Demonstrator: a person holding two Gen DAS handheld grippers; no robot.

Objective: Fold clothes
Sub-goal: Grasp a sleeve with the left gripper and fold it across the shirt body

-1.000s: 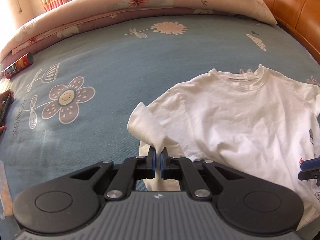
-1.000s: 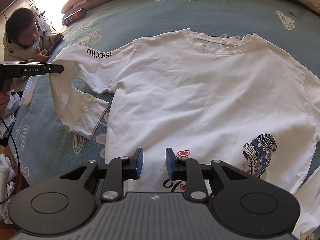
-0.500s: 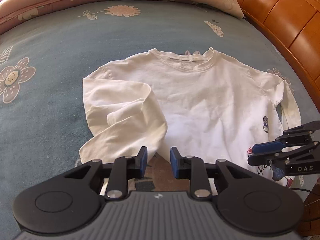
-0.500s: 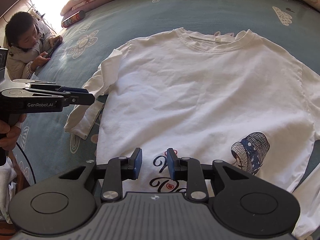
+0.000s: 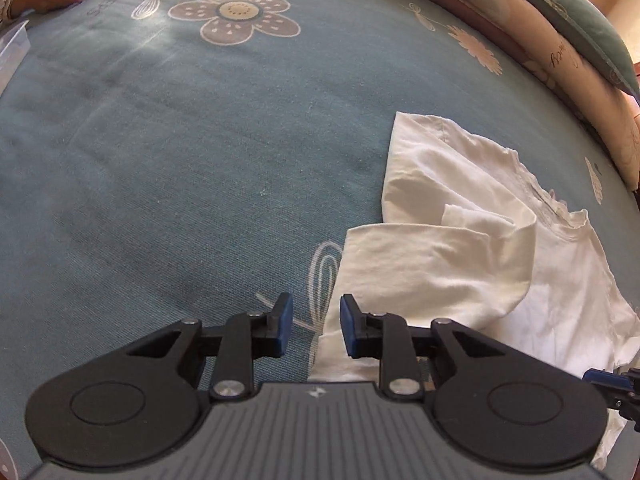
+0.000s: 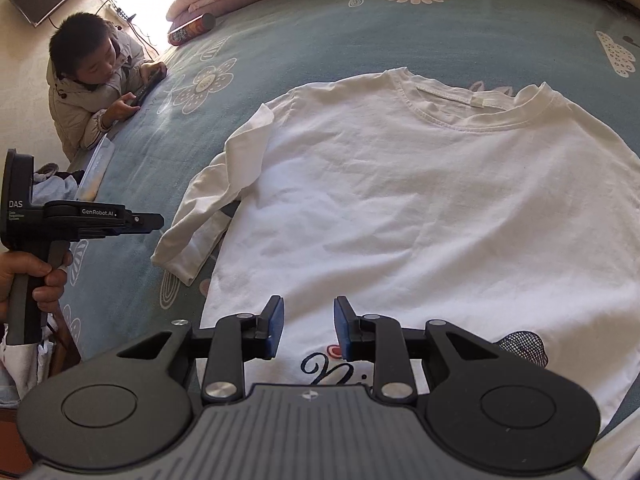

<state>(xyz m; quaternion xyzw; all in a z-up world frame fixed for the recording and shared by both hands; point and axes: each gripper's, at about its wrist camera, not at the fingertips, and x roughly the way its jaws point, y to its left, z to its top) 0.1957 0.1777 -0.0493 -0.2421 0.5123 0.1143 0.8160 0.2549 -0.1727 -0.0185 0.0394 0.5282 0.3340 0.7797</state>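
Note:
A white long-sleeved T-shirt (image 6: 420, 200) lies face up on the blue flowered bedsheet (image 5: 180, 160). Its sleeve (image 6: 224, 188) is folded back along the shirt's left side, with the cuff end toward me. My left gripper (image 5: 316, 328) is open and low over the sheet. The sleeve's (image 5: 432, 272) cuff edge lies just under its right finger, and the pads do not press on it. In the right wrist view the left gripper (image 6: 158, 220) shows side-on, held by a hand. My right gripper (image 6: 308, 328) hovers over the shirt's lower front near the printed lettering (image 6: 320, 368). Its jaws are opening with nothing between them.
A person (image 6: 92, 88) leans on the bed's left edge with a phone. A can (image 6: 192, 28) lies near the rolled quilt (image 5: 540, 40) at the head of the bed. A clear plastic box (image 6: 94, 168) sits at the left edge. The right gripper's tip (image 5: 612, 384) shows at lower right.
My left gripper let go of the sleeve, which now lies folded beside the shirt's body. The gripper then rolled and sank toward the sheet. The right gripper's jaws widened slightly and it shifted a little.

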